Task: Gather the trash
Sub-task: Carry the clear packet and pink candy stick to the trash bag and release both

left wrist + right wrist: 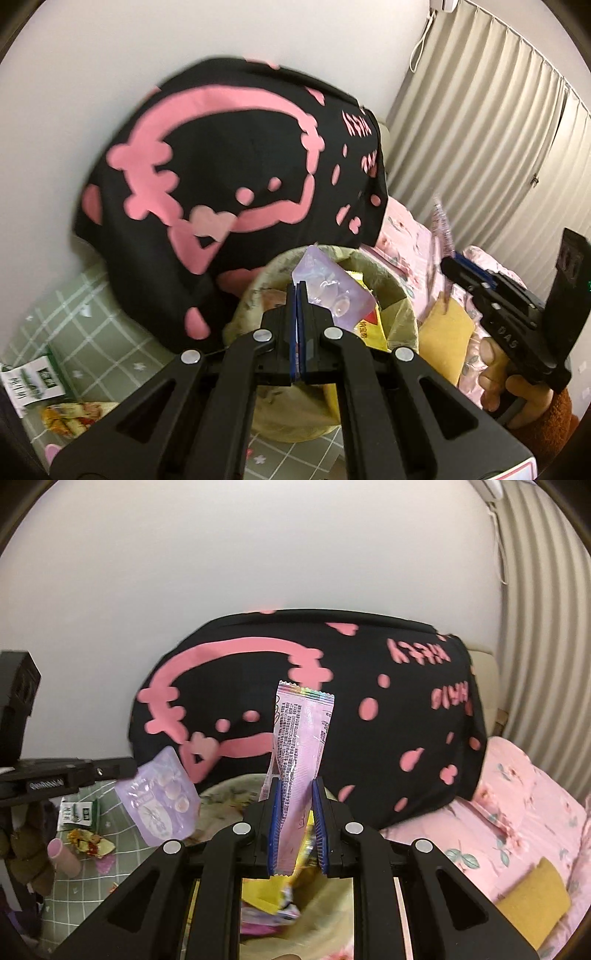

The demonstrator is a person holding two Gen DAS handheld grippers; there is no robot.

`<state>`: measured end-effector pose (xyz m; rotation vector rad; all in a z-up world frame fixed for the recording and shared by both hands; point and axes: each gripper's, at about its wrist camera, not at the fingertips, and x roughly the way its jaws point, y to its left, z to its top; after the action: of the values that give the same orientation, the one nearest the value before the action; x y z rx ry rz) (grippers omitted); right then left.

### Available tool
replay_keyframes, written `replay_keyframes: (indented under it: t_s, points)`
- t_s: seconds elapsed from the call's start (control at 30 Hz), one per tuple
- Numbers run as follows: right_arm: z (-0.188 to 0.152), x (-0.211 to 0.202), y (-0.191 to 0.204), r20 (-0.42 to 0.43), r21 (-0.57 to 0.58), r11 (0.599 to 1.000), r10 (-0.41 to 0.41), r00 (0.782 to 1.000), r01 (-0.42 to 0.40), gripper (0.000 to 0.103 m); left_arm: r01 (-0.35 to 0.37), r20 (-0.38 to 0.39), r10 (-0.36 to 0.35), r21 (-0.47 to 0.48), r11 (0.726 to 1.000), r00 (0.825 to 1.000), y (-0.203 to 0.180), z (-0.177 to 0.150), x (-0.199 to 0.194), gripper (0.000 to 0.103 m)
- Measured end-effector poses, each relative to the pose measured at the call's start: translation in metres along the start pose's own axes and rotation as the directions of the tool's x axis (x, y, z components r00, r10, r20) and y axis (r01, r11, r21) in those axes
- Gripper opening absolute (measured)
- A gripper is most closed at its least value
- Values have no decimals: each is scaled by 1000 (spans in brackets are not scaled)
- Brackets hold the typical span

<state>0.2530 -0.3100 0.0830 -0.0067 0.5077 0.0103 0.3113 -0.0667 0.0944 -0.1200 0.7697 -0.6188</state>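
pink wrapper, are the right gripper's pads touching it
Touching. The right wrist view shows the pink wrapper pinched between the right gripper's blue pads, standing upright from them.

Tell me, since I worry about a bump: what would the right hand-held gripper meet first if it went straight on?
Probably the black cushion with pink print, straight beyond the pink wrapper held in the right hand-held gripper. The bin's far rim lies lower, likely under that line; depth is unclear.
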Motion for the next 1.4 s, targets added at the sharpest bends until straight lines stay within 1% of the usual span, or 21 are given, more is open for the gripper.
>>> replay_keyframes:
  t_s: [0.13,0.33,0.4,0.47,0.5,0.53,0.63,0.7,0.73,0.8,0.87,0.9,0.97,1.1,1.2,1.23,1.27,1.33,1.4]
  points:
    - [-2,1,-14,-10,16,1000,-16,1000,16,17,32,-62,-34,-28,999,998,-3,-3,35,0]
    - [-8,8,-19,-40,8,1000,2,999,-1,17,59,-145,-66,-53,997,987,-5,-14,74,0]
    - [-10,11,-19,-51,7,1000,15,999,-15,17,70,-160,-80,-63,996,984,-4,-20,79,6]
    - [-13,16,-18,-70,4,999,48,996,-48,17,77,-150,-88,-77,994,985,0,-22,77,28]
    - [-14,19,-15,-84,-2,997,72,994,-72,17,75,-134,-87,-87,993,987,3,-21,72,30]
    - [-15,23,-11,-95,-16,996,89,992,-91,17,68,-124,-79,-93,993,989,6,-20,68,32]
    - [-20,33,8,-122,-59,987,141,982,-149,17,14,-84,-23,-105,994,996,17,-18,50,35]
    - [-24,42,18,-146,-70,979,180,973,-192,17,-28,-69,20,-115,993,997,26,-18,39,36]
    - [-29,51,23,-173,-72,974,201,964,-215,17,-48,-63,40,-122,991,997,31,-20,32,36]
    - [-38,68,28,-233,-75,974,192,953,-215,17,-77,-61,69,-134,988,996,39,-26,23,37]
    - [-52,92,30,-333,-90,982,126,934,-165,17,-108,-62,100,-144,984,993,47,-33,15,37]
    - [-58,99,30,-359,-100,984,103,928,-148,17,-128,-64,119,-152,980,991,52,-38,10,38]
    - [-66,106,30,-385,-103,985,86,919,-136,17,-158,-72,147,-175,972,986,64,-48,3,39]
    - [-71,110,29,-395,-106,987,71,916,-122,17,-205,-86,190,-229,952,978,86,-63,-12,41]
    - [-70,105,27,-376,-78,988,93,922,-131,17,-217,-87,202,-245,945,976,90,-69,-17,41]
    - [-69,101,28,-365,-73,989,94,926,-129,21,-222,-86,207,-248,943,975,92,-72,-20,42]
    - [-68,99,27,-356,-73,989,92,930,-126,30,-224,-84,209,-249,942,974,92,-73,-21,43]
    - [-66,93,28,-332,-70,989,100,938,-130,35,-224,-82,210,-254,941,974,93,-76,-24,43]
    - [-63,85,29,-313,-71,989,98,945,-126,36,-221,-78,208,-258,941,975,94,-79,-29,44]
